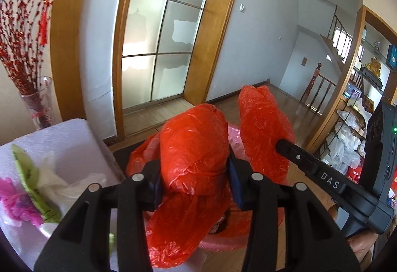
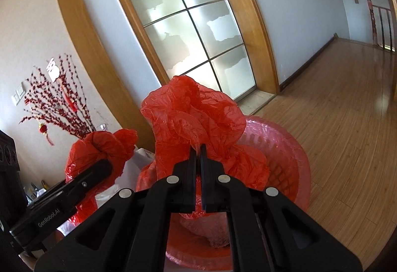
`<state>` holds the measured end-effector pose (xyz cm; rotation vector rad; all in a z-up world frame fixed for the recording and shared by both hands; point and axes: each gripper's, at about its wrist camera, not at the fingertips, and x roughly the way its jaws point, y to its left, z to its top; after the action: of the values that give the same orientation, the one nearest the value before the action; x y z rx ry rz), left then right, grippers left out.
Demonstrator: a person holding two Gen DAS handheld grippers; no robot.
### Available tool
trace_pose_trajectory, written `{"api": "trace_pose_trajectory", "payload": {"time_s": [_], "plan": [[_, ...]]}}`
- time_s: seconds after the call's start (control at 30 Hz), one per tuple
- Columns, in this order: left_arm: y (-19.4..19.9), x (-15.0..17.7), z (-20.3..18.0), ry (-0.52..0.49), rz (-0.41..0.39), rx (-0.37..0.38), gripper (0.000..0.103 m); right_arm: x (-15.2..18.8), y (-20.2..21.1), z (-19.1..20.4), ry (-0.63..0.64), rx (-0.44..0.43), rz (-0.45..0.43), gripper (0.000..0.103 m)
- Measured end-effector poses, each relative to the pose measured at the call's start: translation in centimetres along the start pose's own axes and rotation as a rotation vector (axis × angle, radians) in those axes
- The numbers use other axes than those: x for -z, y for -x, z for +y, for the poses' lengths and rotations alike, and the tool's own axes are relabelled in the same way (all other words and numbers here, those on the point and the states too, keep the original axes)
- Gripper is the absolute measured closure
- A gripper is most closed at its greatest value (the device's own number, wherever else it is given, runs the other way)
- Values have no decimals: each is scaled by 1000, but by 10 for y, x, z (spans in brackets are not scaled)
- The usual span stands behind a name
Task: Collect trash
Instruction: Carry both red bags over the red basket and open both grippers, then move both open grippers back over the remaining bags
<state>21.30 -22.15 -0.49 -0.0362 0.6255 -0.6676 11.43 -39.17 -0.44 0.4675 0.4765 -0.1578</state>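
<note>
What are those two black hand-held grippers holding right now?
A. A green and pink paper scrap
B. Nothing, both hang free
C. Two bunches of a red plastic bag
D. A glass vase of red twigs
C: the left hand-held gripper has a bunch of the red plastic bag between its pads, and the right hand-held gripper is shut on another bunch, above the pink basket.
</note>
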Motion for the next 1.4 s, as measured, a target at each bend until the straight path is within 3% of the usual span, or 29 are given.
{"api": "trace_pose_trajectory", "payload": {"time_s": [0.23, 0.43, 0.73, 1.07, 1.27, 1.4], "plan": [[-28, 8, 0, 1, 53, -1, 42, 2, -10, -26, -63, 27, 22, 79], [-17, 19, 18, 35, 63, -49, 35, 13, -8, -30, -52, 91, 26, 60], [57, 42, 55, 56, 1, -241, 28, 31, 0, 13, 90, 82, 53, 59], [187, 85, 127, 145, -64, -522, 27, 67, 12, 115, 227, -117, 145, 59], [249, 110, 156, 187, -104, -606, 27, 92, 11, 171, 295, -161, 189, 65], [264, 115, 174, 216, -107, -629, 27, 99, 5, 185, 317, -142, 209, 68]]}}
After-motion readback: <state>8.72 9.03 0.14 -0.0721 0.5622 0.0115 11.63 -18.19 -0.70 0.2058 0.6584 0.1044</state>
